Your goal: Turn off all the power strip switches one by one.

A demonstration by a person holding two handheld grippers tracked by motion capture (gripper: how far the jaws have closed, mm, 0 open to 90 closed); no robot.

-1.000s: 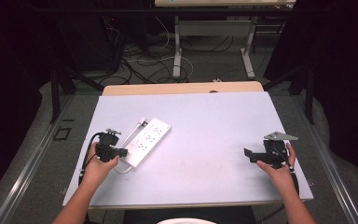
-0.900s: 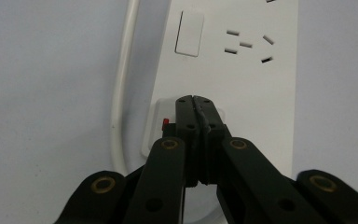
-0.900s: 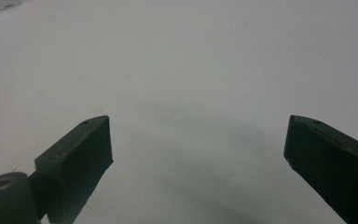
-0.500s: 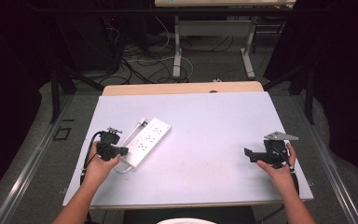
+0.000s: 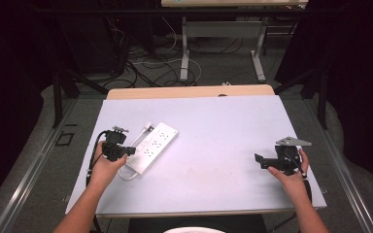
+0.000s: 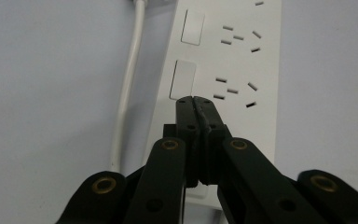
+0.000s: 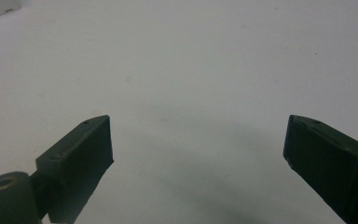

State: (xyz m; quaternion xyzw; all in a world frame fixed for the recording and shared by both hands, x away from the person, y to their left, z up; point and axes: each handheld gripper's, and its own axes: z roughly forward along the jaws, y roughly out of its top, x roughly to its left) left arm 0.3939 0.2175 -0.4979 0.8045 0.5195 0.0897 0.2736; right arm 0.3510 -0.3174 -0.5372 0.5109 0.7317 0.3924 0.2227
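1. Lay slantwise on the left half of the table (image 5: 213,126): white power strip (image 5: 151,147), its far end turned to the right.
2. Ran along the strip's left edge: white cord (image 6: 127,79), curling off at the near end.
3. Hovered over the strip's near end, jaws pressed together with nothing between them: left gripper (image 6: 194,100), tips just above a blank rocker switch (image 6: 182,79).
4. Lined up to the right of the switches: rows of socket slots (image 6: 235,87).
5. Rested near the table's right edge, well apart from the strip, jaws spread wide over bare tabletop: right gripper (image 7: 198,140).
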